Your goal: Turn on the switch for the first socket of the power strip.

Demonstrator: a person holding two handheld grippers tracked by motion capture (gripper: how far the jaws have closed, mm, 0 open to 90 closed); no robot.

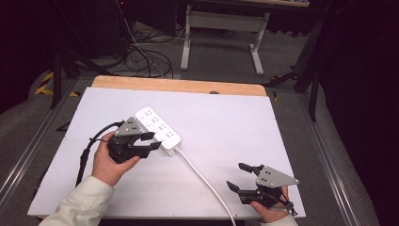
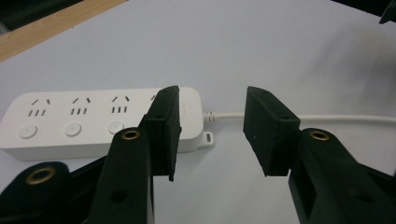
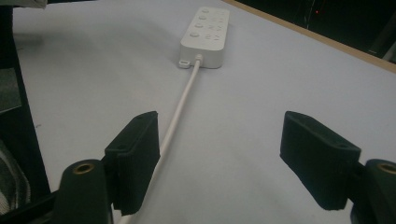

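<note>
Early stage, judging by the layout: nothing grasped yet. Power strip lies flat on the white table, left of centre, its cord running to the near edge. Left hand-held gripper hovers just beside the strip's cord end, jaws apart. Right hand-held gripper sits near the cord, jaws apart, empty. Plug end cut off below the table edge; switch states too small to read.

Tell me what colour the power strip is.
White; the power strip shows best in the left gripper view.
</note>
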